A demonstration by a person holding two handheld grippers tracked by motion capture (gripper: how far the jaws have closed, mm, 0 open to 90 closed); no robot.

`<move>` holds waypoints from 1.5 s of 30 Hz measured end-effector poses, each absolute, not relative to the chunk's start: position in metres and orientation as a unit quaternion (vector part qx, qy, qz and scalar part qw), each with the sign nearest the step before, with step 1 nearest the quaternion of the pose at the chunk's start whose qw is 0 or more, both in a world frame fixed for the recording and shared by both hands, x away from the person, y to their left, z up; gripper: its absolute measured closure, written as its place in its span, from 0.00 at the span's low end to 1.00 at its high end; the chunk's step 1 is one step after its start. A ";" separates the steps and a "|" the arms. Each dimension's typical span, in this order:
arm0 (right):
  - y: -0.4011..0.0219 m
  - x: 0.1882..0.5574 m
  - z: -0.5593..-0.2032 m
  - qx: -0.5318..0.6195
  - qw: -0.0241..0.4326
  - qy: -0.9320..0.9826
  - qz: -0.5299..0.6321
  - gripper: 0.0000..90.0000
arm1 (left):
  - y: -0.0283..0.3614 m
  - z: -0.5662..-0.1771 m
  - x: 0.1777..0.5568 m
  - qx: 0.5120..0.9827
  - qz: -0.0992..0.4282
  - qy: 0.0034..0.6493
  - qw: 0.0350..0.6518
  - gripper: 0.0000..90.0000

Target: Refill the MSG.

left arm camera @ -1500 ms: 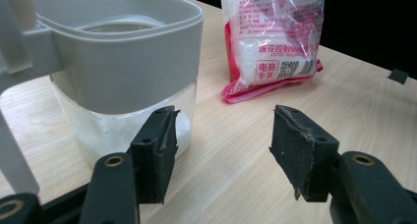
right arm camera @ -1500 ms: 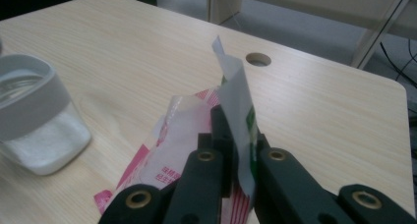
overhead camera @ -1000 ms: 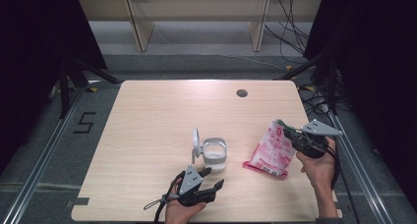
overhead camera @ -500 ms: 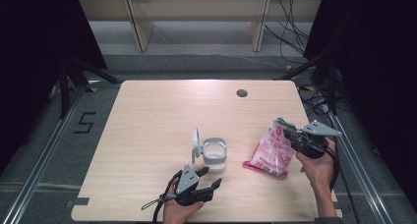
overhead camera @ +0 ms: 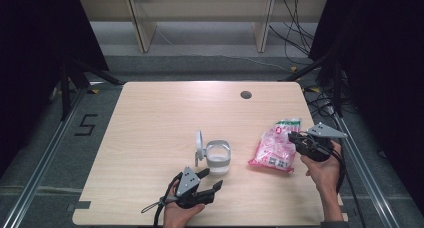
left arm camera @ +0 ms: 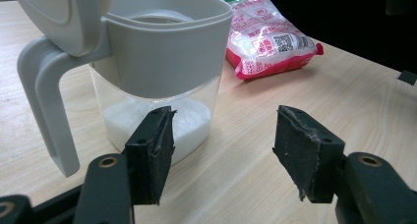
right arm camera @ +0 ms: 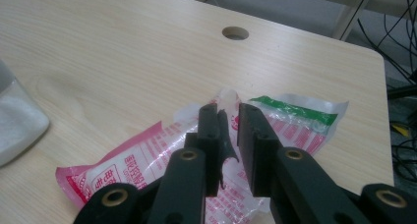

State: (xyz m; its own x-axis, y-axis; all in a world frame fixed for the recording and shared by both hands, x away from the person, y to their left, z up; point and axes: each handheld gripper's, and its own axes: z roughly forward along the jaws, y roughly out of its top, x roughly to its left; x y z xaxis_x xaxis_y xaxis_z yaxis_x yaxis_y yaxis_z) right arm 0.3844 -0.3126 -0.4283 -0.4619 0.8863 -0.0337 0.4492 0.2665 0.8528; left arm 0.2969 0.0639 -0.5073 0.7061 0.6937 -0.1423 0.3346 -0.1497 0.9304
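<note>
A clear jug (overhead camera: 218, 158) with a grey collar, a handle and a flipped-up lid holds white grains and stands near the table's front middle. My left gripper (overhead camera: 212, 180) rests just in front of it, open, its jaws wide apart (left arm camera: 223, 145) with nothing between them and the jug (left arm camera: 162, 71) close behind. A pink and white bag (overhead camera: 275, 148) with a green end lies to the right. My right gripper (overhead camera: 293, 138) is at the bag's top. Its jaws (right arm camera: 228, 116) have just been opening and stand a narrow gap apart. A crumpled fold of the bag (right arm camera: 147, 155) rises between the tips.
A round cable hole (overhead camera: 245, 94) sits in the table (overhead camera: 160, 118) at the back right. The table's right edge runs close beside my right hand, with cables on the floor beyond it. A shelf frame stands behind the table.
The right jaws have parted slightly at the bag's top, and the bag's green end has settled flatter on the table. The left gripper and the jug have stayed put.
</note>
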 end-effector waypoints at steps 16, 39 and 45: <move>-0.305 0.375 -0.420 0.438 0.271 0.742 0.430 0.83 | 0.070 -0.506 0.296 0.732 0.166 0.361 0.553 0.44; -0.284 0.354 -0.435 0.426 0.259 0.746 0.441 0.52 | 0.101 -0.495 0.304 0.726 0.202 0.363 0.548 0.48; -0.276 0.347 -0.443 0.423 0.244 0.751 0.444 0.49 | 0.109 -0.493 0.306 0.719 0.210 0.377 0.545 0.54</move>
